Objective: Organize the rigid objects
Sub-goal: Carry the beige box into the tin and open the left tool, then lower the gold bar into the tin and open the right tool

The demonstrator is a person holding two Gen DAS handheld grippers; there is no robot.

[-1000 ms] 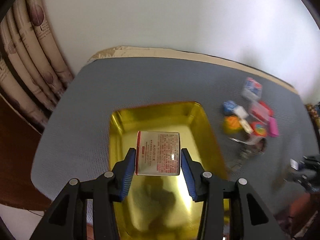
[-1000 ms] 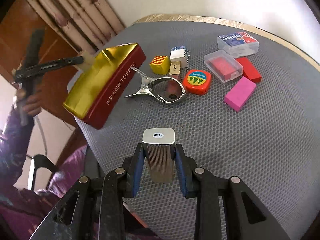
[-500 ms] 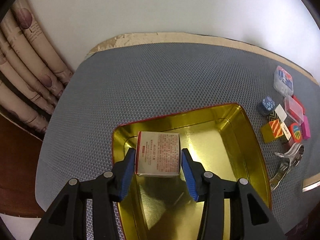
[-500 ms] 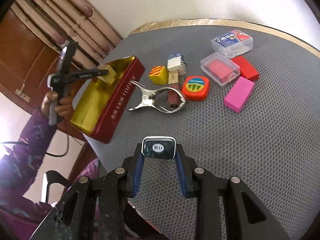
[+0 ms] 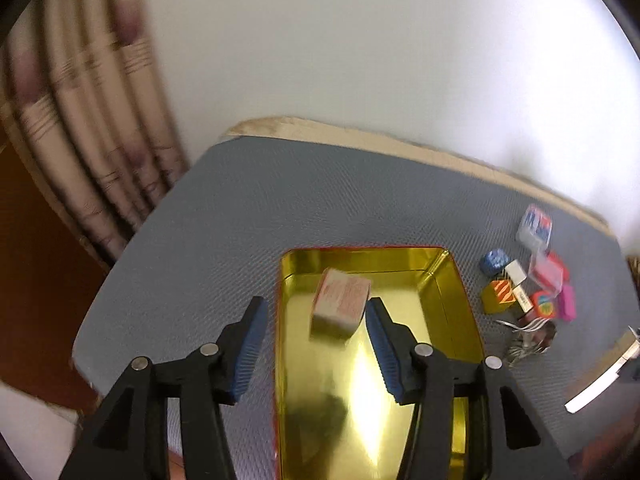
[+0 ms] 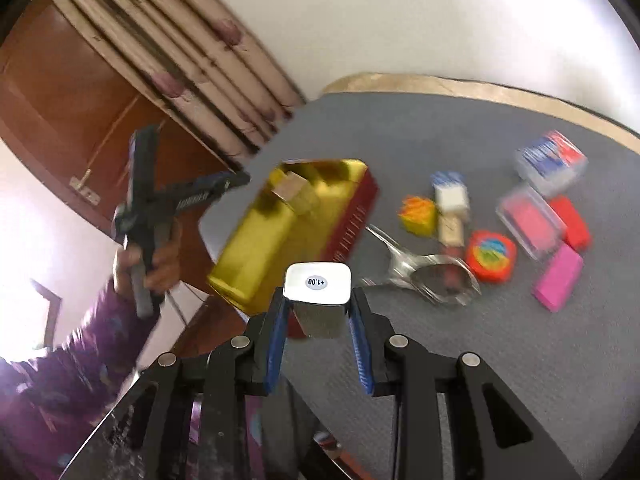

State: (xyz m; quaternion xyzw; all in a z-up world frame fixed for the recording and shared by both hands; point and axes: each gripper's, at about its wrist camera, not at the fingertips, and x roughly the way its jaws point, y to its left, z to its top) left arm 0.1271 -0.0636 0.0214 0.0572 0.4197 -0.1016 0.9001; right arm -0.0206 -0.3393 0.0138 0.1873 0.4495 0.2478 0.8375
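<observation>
Two claws — left claw (image 5: 314, 344) just opened, small box (image 5: 340, 307) freed.

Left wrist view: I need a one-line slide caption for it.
Left tongs open above the gold tin, small printed box lying inside, clutter of small objects waiting on the grey mat.

Both tools are built alike: the left gripper (image 5: 314, 342) and the right gripper (image 6: 318, 340) each have matte black angular arms with triangular cut-outs, round silver screw heads at the joints, and ribbed blue pads (image 5: 248, 346) lining the inner faces of the fingers. Seen from the right side, the left tool has a black frame with faint pale lettering. The person's hand (image 6: 158, 264) emerges from a purple patterned sleeve (image 6: 76, 364).
</observation>
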